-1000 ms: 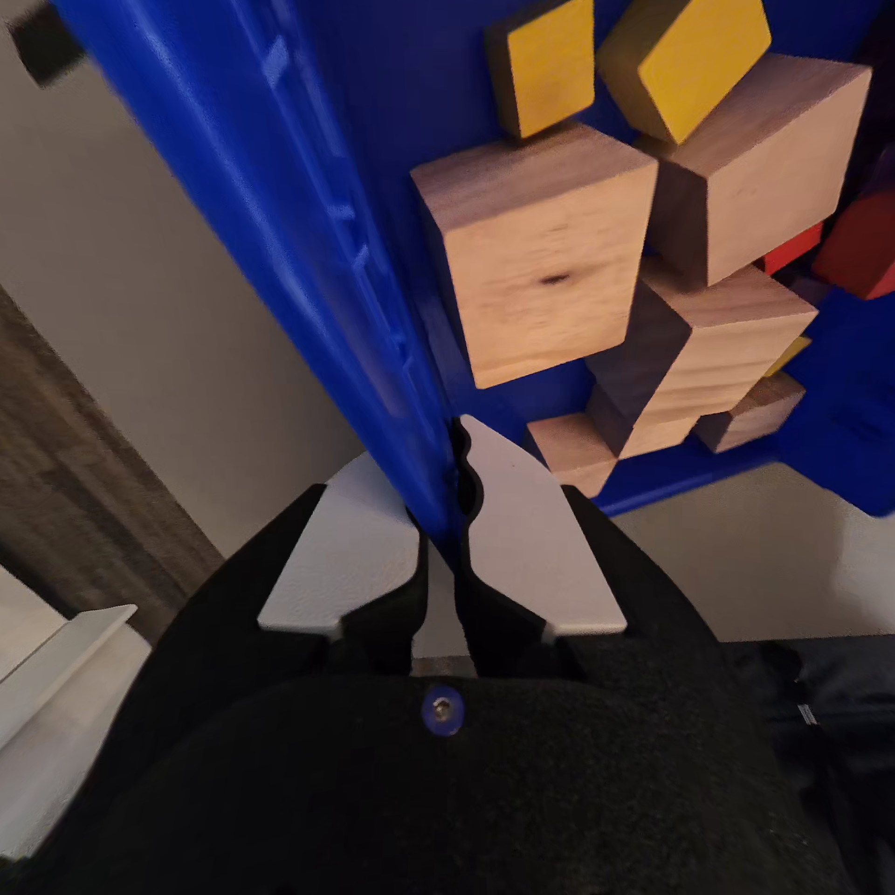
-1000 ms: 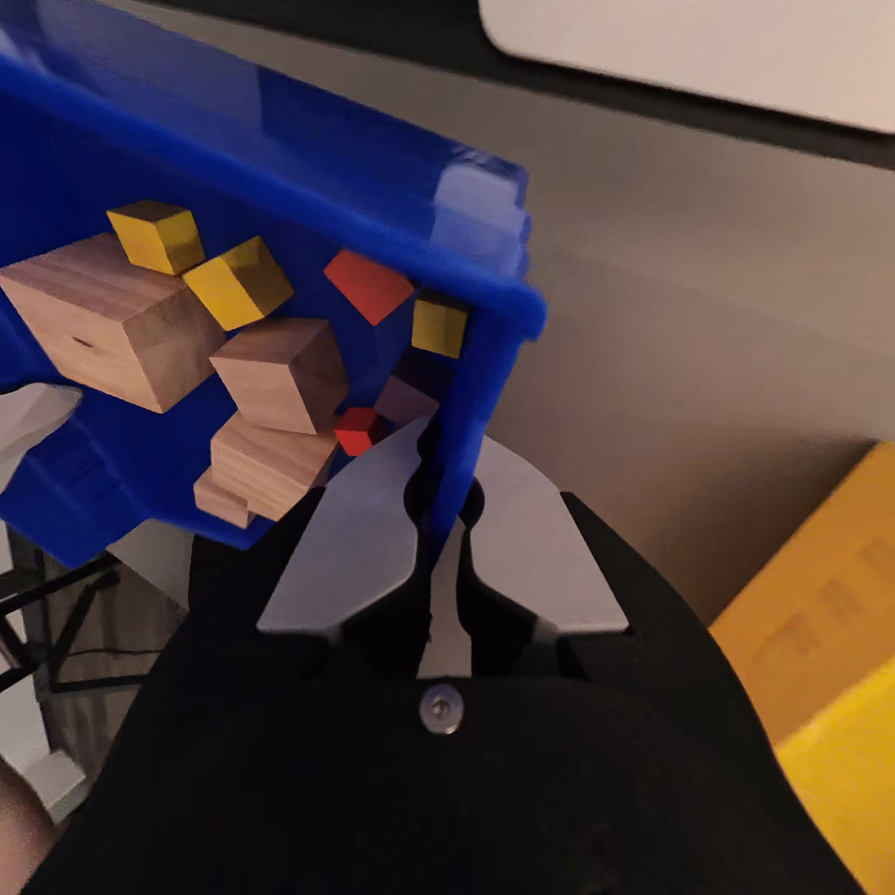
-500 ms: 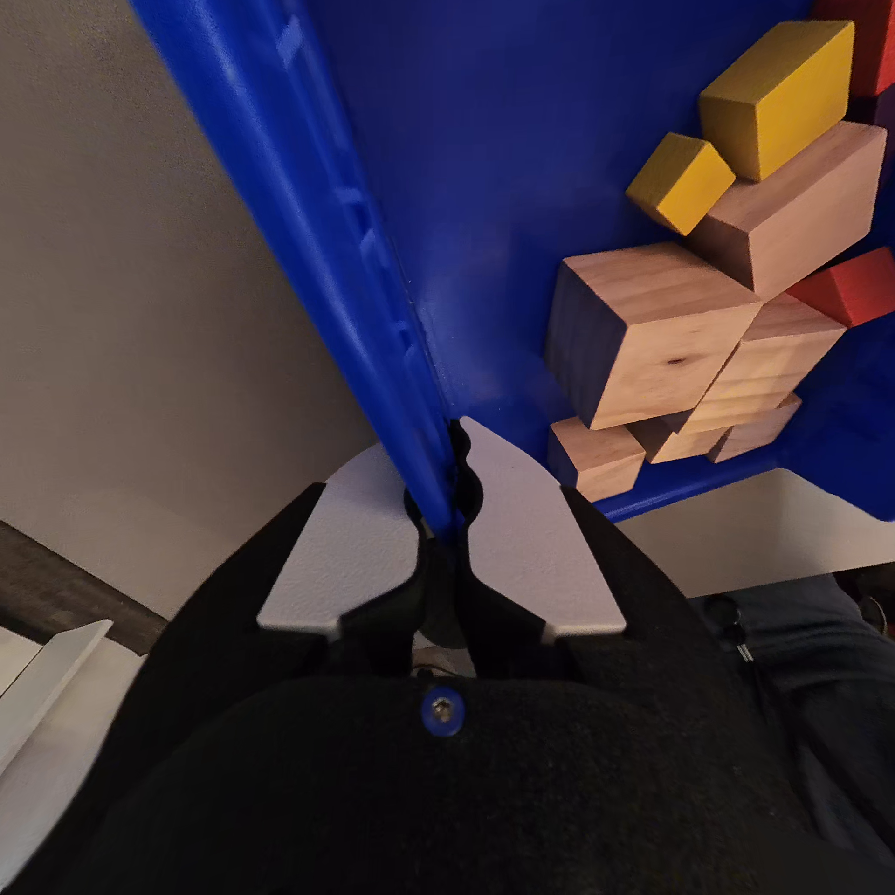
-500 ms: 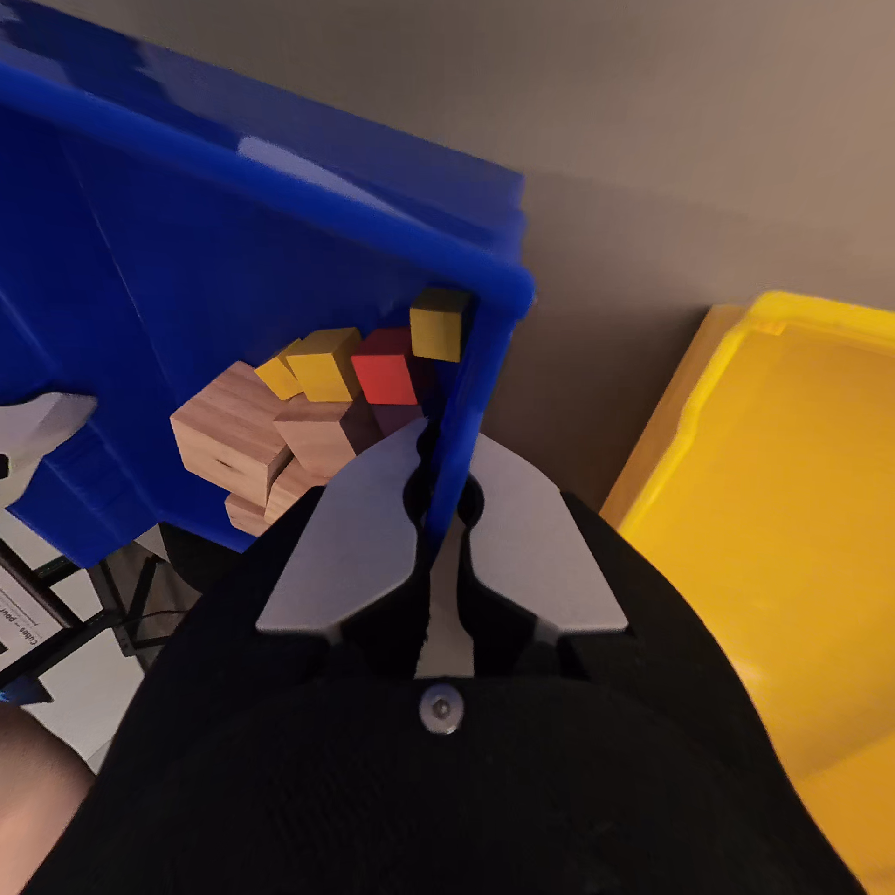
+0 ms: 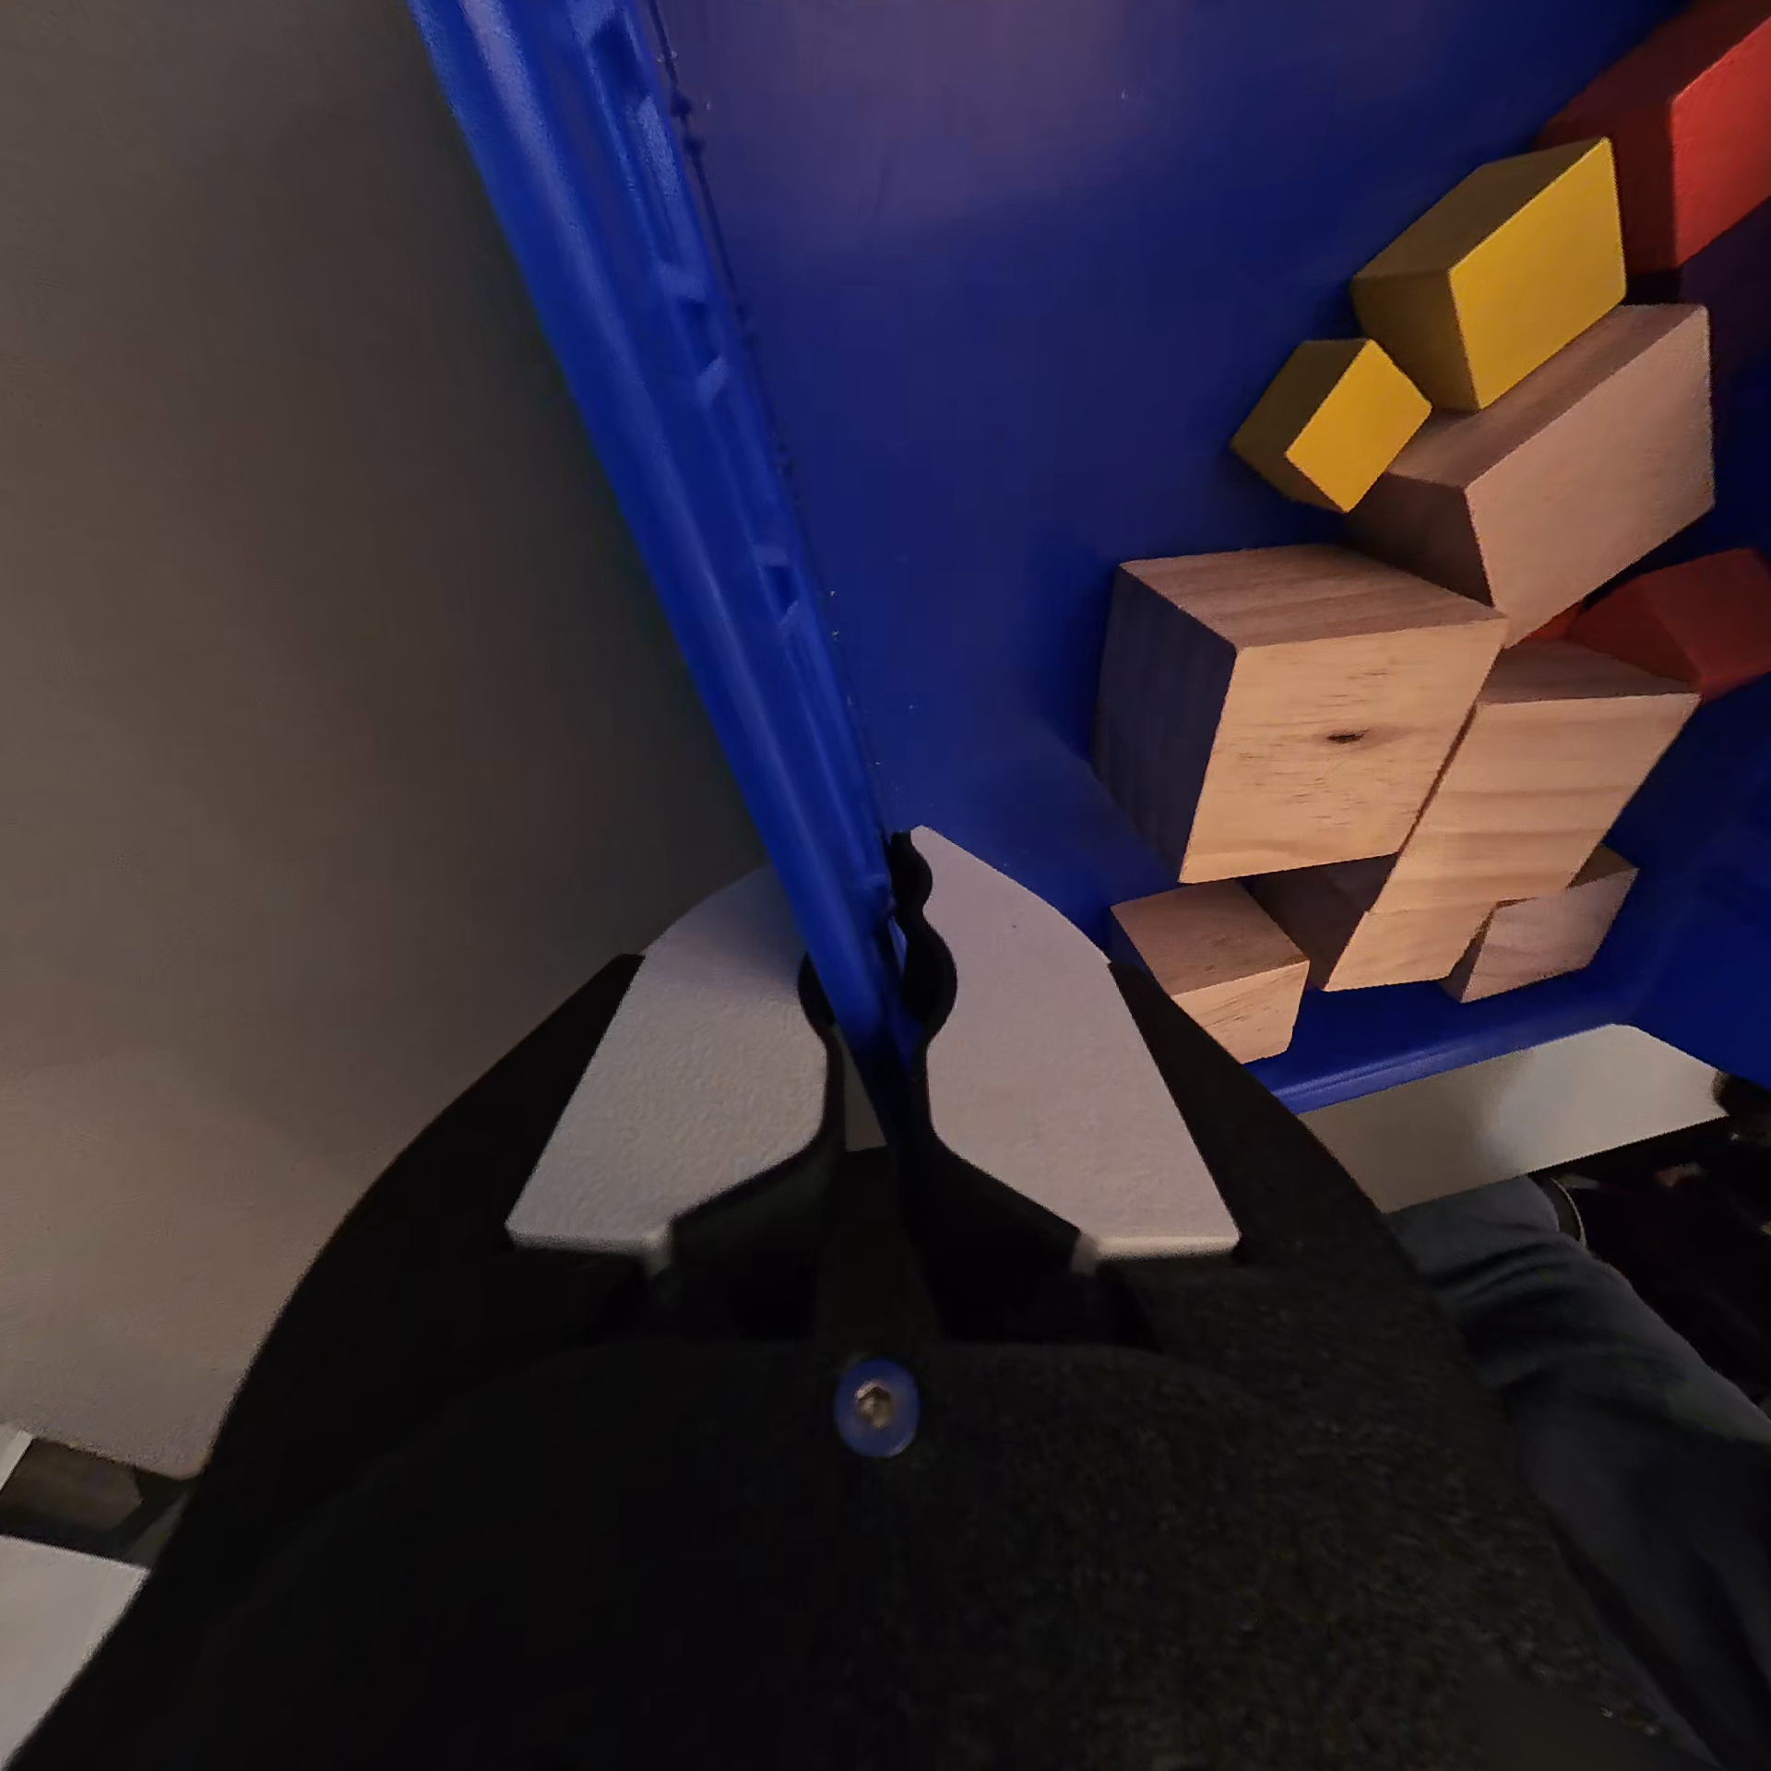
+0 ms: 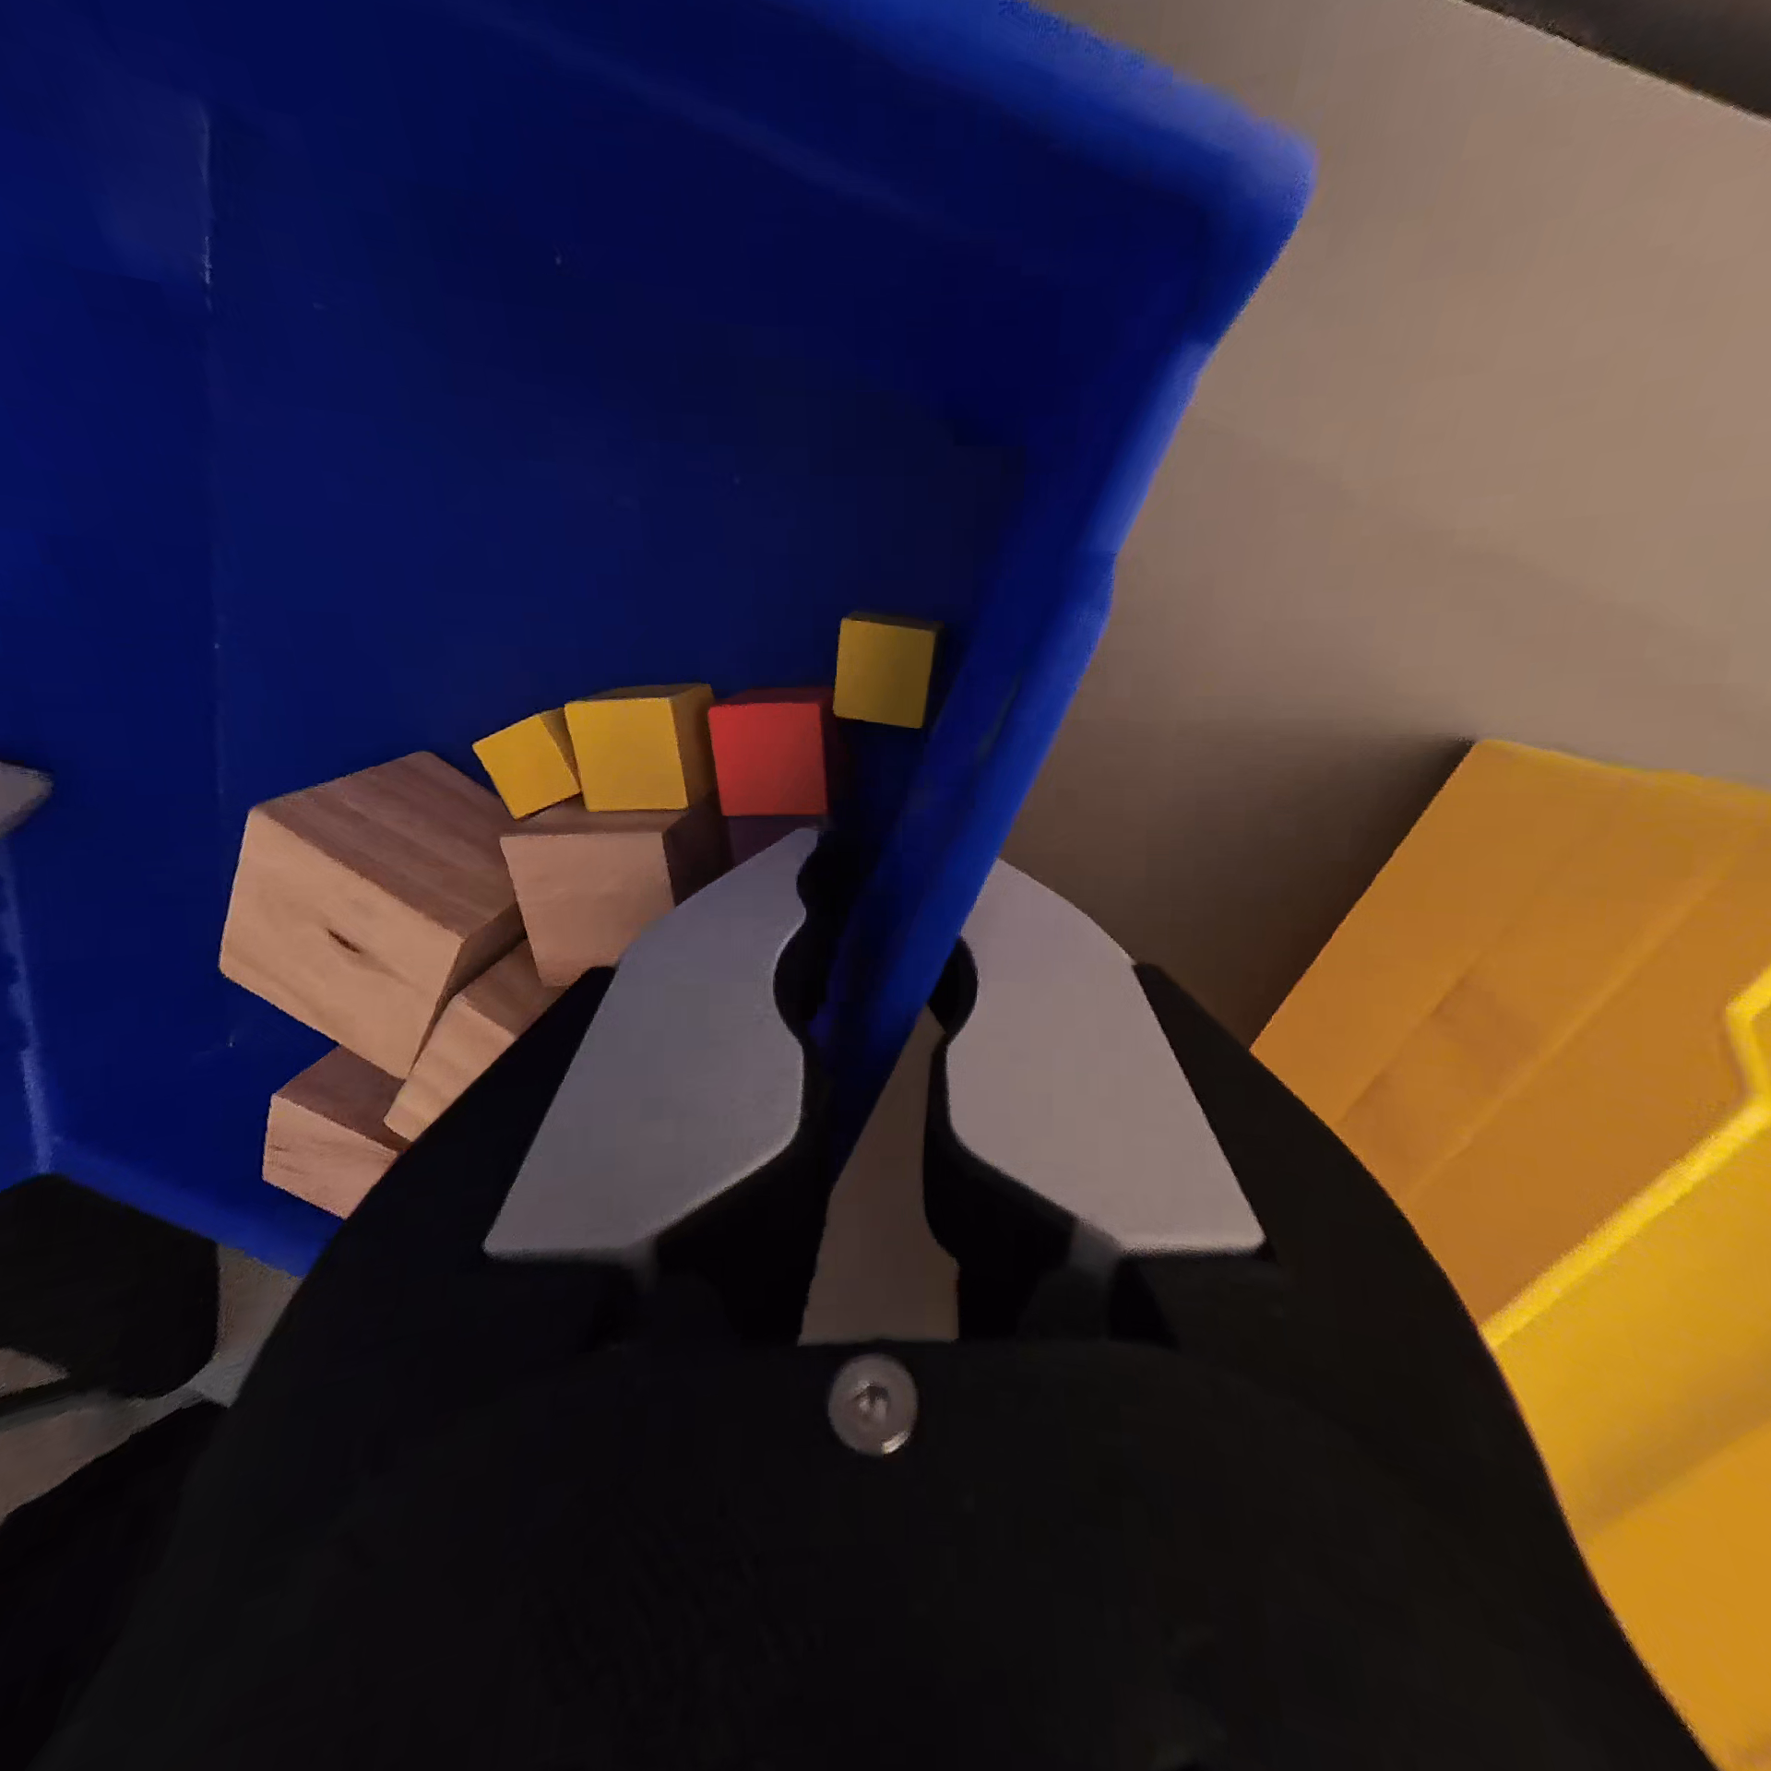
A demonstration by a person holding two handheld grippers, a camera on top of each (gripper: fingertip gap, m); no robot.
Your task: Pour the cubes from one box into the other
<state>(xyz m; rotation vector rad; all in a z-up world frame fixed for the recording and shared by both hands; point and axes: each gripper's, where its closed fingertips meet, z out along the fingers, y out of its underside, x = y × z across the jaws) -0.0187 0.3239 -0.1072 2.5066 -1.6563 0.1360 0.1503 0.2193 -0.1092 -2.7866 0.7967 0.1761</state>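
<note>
A blue box (image 5: 958,335) is held off the table and tilted by both grippers. My left gripper (image 5: 877,920) is shut on its left wall. My right gripper (image 6: 886,920) is shut on its right wall (image 6: 1035,594). Several cubes lie heaped in its low right corner: plain wooden cubes (image 5: 1303,728), yellow cubes (image 5: 1505,278) and red cubes (image 5: 1706,153). The same heap shows in the right wrist view: wooden cubes (image 6: 364,901), yellow cubes (image 6: 632,747) and a red cube (image 6: 767,747). A yellow box (image 6: 1552,1035) stands on the table to the right of the blue box.
A grey-beige table top (image 6: 1437,431) lies under both boxes and shows at the left in the left wrist view (image 5: 287,575). The table's near edge (image 5: 1495,1102) runs below the blue box. Dark cloth (image 5: 1533,1342) lies beneath it.
The blue box has tipped further toward its right side and moved nearer the yellow box. The cubes have slid together into the right corner. Both grippers kept their hold.
</note>
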